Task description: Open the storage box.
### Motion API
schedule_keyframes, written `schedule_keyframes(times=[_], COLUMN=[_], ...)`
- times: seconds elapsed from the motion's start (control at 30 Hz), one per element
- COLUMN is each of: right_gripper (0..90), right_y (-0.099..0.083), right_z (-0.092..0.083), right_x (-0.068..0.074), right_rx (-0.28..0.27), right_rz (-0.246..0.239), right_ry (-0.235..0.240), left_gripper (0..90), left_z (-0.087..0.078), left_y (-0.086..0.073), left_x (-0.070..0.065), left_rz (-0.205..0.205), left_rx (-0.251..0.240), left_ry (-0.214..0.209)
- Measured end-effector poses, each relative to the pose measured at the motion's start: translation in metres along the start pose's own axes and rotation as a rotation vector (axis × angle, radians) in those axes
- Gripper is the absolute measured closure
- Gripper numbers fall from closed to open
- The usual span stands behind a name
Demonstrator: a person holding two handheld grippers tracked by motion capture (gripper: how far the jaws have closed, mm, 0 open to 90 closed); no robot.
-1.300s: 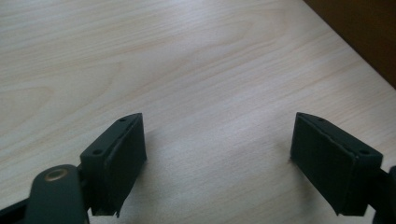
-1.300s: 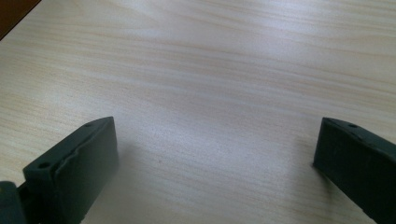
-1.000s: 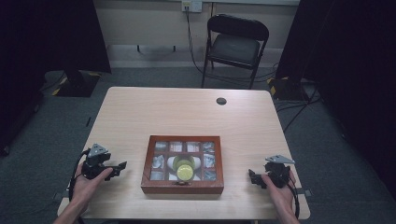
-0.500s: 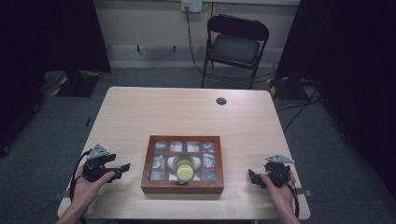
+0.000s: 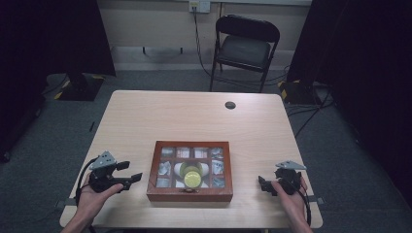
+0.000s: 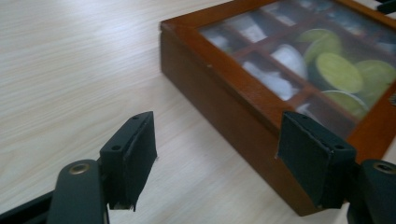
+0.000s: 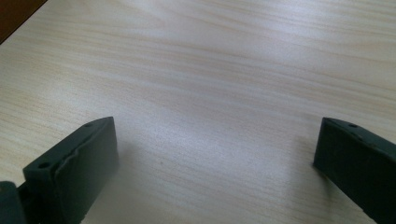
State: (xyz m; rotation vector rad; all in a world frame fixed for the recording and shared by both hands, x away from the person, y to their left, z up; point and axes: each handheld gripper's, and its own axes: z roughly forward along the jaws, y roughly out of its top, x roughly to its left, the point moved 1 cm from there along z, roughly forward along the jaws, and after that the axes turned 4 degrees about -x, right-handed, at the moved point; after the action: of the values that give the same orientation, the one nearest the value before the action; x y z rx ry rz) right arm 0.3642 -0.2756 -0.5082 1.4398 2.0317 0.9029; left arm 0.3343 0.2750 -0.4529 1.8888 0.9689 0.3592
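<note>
High view: the box (image 5: 189, 171) lies flat near the table's (image 5: 194, 116) front edge, midway between the two hands, lid shut. Its long axis runs left to right, and its clasp side faces the person. Through the glass lid, small compartments hold pale packets and a yellow-green round thing (image 5: 192, 177) near the front centre; what the packets are is too small to tell. The left gripper (image 5: 130, 178) points at the box's left wall, just short of it. The right gripper (image 5: 265, 185) sits well apart on the right, aimed toward the box. A chair (image 5: 246, 47) stands beyond the table.

Left gripper view: the jaws stand partly apart, have just been closing, and hold nothing. The box's corner (image 6: 261, 93) runs behind the right jaw; its far end is cut off.

Right gripper view: the jaws stand wide over bare table (image 7: 210, 84), empty. A dark brown sliver at the top left is probably the box.
</note>
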Motion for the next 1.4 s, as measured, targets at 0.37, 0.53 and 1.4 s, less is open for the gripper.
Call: schedule_keyframes(times=[0.37,0.53,1.4], right_gripper=[0.0,0.0,0.0], right_y=[0.001,0.001,0.008], right_z=[0.001,0.002,0.009], right_x=[-0.002,-0.002,-0.006], right_rx=[-0.001,0.001,0.0], right_rz=[-0.03,-0.046,-0.08], right_ry=[0.033,0.054,0.089], left_gripper=[28.3,28.7,36.7], left_z=[0.008,0.016,0.073], left_y=[0.009,0.016,0.067], left_x=[-0.02,-0.028,-0.101], left_rz=[0.037,0.059,0.185], left_rx=[0.03,0.056,0.1], left_ry=[-0.09,-0.113,-0.384])
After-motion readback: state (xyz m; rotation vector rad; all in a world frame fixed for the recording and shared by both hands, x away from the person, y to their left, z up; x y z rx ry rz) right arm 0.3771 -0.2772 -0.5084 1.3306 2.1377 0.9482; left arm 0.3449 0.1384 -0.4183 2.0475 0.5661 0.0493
